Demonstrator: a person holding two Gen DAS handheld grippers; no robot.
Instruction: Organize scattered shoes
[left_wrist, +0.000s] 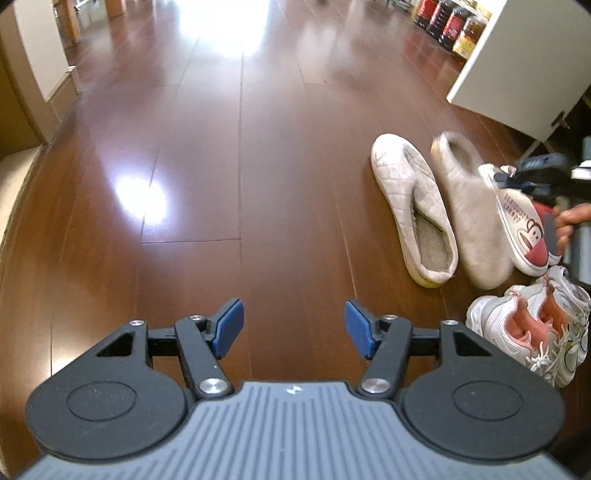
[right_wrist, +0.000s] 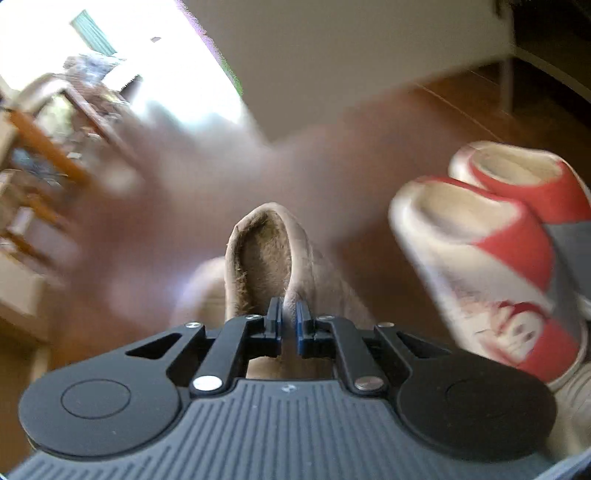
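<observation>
My left gripper (left_wrist: 294, 328) hangs open over bare wooden floor (left_wrist: 221, 166), nothing between its blue pads. To its right lies a beige quilted slipper (left_wrist: 413, 206). Beside that, a second beige slipper (left_wrist: 469, 221) is blurred and tilted. In the right wrist view my right gripper (right_wrist: 289, 308) is shut on that slipper's (right_wrist: 262, 251) fuzzy rim, near the opening. A pair of red-and-white cartoon slippers (right_wrist: 480, 243) lies just right of it, one also showing as the monkey-print slipper (left_wrist: 517, 225). White sneakers (left_wrist: 524, 332) with pink lining sit nearest on the right.
A white cabinet panel (left_wrist: 517, 66) stands above the shoes at the right, with dark bottles (left_wrist: 447, 22) behind it. A person's hand (left_wrist: 565, 221) shows at the right edge. Wooden furniture (right_wrist: 40, 147) is blurred at the left of the right wrist view.
</observation>
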